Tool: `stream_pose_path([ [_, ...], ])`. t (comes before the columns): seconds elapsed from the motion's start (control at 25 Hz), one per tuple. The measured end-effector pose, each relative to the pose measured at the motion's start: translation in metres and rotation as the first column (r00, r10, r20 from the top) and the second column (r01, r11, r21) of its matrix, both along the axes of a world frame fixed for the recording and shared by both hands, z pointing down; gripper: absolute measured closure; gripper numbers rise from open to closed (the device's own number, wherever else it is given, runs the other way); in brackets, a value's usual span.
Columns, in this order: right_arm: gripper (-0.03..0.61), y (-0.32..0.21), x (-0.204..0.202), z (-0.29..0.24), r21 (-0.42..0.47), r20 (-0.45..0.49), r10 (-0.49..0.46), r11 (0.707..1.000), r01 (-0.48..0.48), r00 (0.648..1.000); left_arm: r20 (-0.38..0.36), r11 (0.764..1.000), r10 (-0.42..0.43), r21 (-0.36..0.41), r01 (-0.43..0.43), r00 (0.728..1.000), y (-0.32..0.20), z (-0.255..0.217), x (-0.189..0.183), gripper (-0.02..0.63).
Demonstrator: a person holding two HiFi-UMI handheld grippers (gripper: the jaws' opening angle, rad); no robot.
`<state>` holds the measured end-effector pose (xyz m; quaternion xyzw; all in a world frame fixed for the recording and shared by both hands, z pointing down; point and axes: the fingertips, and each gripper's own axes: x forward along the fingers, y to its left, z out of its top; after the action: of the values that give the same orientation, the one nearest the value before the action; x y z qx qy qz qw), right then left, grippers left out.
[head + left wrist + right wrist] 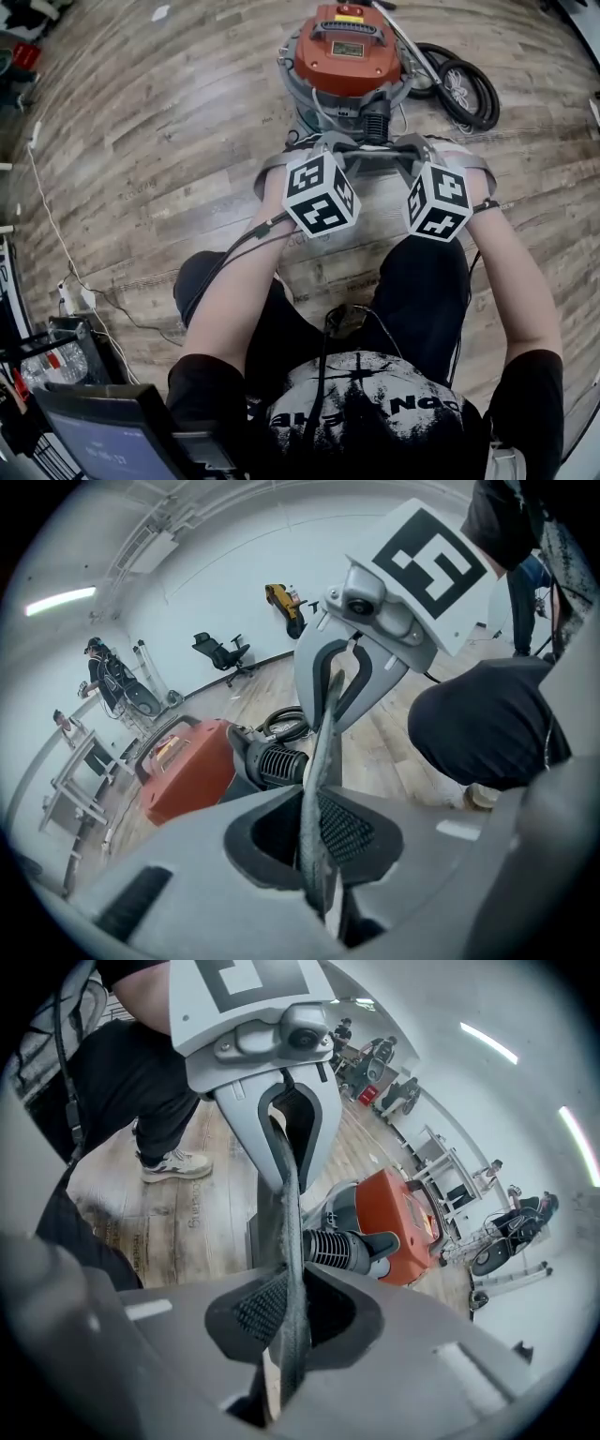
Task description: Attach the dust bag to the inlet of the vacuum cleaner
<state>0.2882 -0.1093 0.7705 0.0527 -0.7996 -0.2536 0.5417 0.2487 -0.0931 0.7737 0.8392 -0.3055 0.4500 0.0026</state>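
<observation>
The vacuum cleaner [347, 56], orange lid on a grey drum, stands on the wood floor ahead of me. A black ribbed fitting [375, 122] sticks out of its near side. The grey dust bag [375, 157] hangs stretched flat just in front of that fitting. My left gripper [326, 150] is shut on the bag's left edge and my right gripper [412, 150] on its right edge. In the left gripper view the bag [319, 780] runs edge-on from my left gripper [319, 855] to the right gripper [333, 682]. The right gripper view shows the bag [286, 1232] pinched in my right gripper [286, 1335].
A coiled black hose [464, 89] lies right of the vacuum. A white cable [56, 234] and power strip [70, 298] run along the floor at left, near a screen [103, 441]. My legs [422, 300] are below the grippers. People and office chairs stand far off.
</observation>
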Motion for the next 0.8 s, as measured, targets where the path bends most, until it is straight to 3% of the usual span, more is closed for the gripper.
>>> stream_pose_path([
  [0.4,0.541,-0.008,0.006,0.012,-0.013,-0.034,0.049,0.999,-0.049,0.998,0.033,0.995,0.092,-0.048,-0.091,0.995,-0.011,0.015,0.004,0.581],
  [0.56,0.544,-0.020,0.000,0.025,0.006,-0.039,0.057,0.998,-0.057,0.998,0.074,0.994,0.104,-0.024,-0.103,0.992,-0.023,0.027,-0.002,0.583],
  [0.8,0.541,-0.018,0.000,0.017,0.016,-0.026,0.067,0.998,-0.067,0.997,0.032,0.996,0.092,-0.023,-0.091,0.995,-0.023,0.019,-0.002,0.582],
])
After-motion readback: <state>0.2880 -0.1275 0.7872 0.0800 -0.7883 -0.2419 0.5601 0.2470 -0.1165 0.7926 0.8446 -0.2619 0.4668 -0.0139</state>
